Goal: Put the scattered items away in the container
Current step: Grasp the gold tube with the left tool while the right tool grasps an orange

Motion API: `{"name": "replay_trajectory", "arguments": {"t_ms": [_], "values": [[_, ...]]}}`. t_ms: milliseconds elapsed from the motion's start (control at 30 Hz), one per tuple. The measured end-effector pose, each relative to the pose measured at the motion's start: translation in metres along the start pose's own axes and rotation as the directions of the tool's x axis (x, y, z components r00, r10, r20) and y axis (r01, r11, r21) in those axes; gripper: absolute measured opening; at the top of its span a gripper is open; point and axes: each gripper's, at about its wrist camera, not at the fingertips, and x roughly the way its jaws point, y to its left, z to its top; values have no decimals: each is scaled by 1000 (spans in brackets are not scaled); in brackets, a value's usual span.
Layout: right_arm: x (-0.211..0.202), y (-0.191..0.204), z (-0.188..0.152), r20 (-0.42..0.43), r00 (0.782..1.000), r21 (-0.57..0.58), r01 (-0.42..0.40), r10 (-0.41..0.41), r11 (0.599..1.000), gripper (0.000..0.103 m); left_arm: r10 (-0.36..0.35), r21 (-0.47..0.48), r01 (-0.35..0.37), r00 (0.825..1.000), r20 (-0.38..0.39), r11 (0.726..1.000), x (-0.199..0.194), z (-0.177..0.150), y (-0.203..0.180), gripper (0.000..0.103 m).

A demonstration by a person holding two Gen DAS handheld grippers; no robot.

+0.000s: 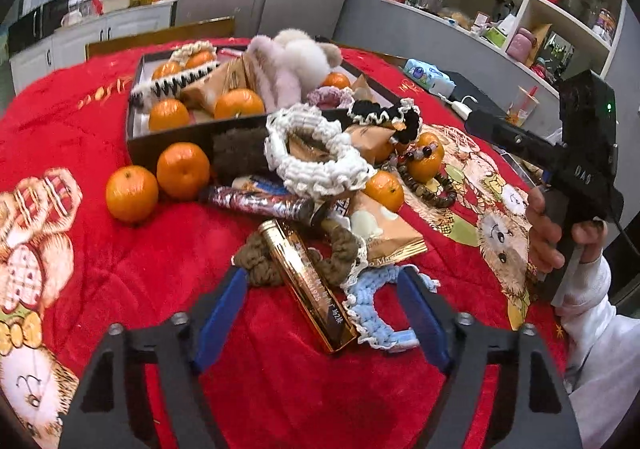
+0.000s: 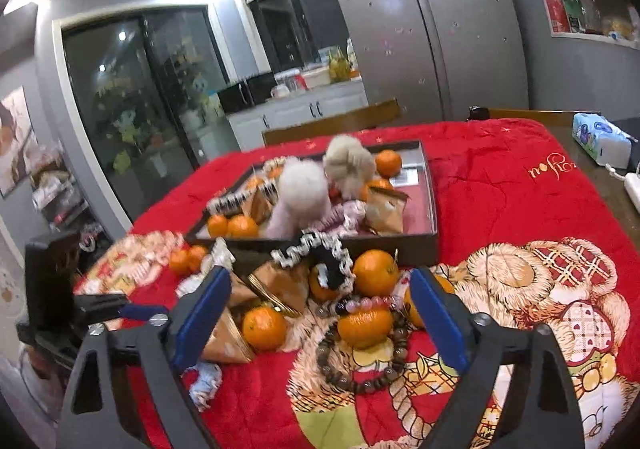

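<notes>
A black tray [image 1: 168,141] on the red blanket holds tangerines, snack packets, scrunchies and fluffy toys; it also shows in the right wrist view [image 2: 430,209]. In front of it lie loose tangerines [image 1: 132,193], a white scrunchie [image 1: 320,165], a gold bar-shaped packet [image 1: 308,281], a brown scrunchie [image 1: 256,261] and a blue scrunchie [image 1: 372,313]. My left gripper [image 1: 324,317] is open, its jaws on either side of the gold packet. My right gripper [image 2: 320,313] is open above a tangerine [image 2: 364,325] and a bead bracelet [image 2: 360,369].
A tissue pack [image 2: 600,141] and a white power strip [image 2: 634,189] lie on the table's right side. A wooden chair back [image 2: 332,125] stands behind the table. Wall shelves [image 1: 520,9] are on the right, a fridge [image 2: 420,29] behind.
</notes>
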Motion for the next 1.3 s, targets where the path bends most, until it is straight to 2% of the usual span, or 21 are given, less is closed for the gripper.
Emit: {"name": "replay_trajectory", "arguments": {"t_ms": [133,233,300,367,433,500,633,833,1000,1133,1233,1300], "values": [[5,2,-5,-18,999,-19,30,-31,999,72,5,11,-5,1000,-7,1000,4,-2,-2,55],[9,1,-6,-42,999,-15,34,-35,999,69,-7,5,7,1000,-25,1000,8,-3,-2,44],[10,-1,-7,-50,998,-6,26,-26,1000,67,4,12,-3,1000,-25,1000,9,-3,-4,42],[12,-2,-8,-62,998,2,19,-19,1000,64,-1,10,1,1000,-28,1000,10,-3,-4,42],[14,-1,-9,-79,997,1,18,-18,1000,52,-18,-3,18,999,-51,1000,13,-4,-3,42],[16,0,-10,-97,995,-9,27,-28,1000,49,-21,4,21,999,-47,1000,14,-5,-4,42],[18,3,-13,-108,993,-25,38,-41,999,48,-15,28,16,999,-33,999,15,-8,-8,42],[24,-3,-14,-126,988,-15,86,-87,996,47,-20,4,20,1000,-21,1000,17,-7,-5,42],[39,-21,-18,-218,971,51,111,-97,993,44,-23,-7,23,1000,-17,1000,16,-7,-4,43],[39,-22,-18,-217,973,61,96,-80,994,42,-49,-32,48,999,-23,998,17,-5,0,43],[39,-19,-19,-216,972,51,110,-96,993,37,-30,-11,30,999,-12,999,17,-7,-4,43],[37,-23,-19,-207,974,85,110,-90,990,37,-17,-1,17,1000,-9,1000,16,-7,-6,42]]}}
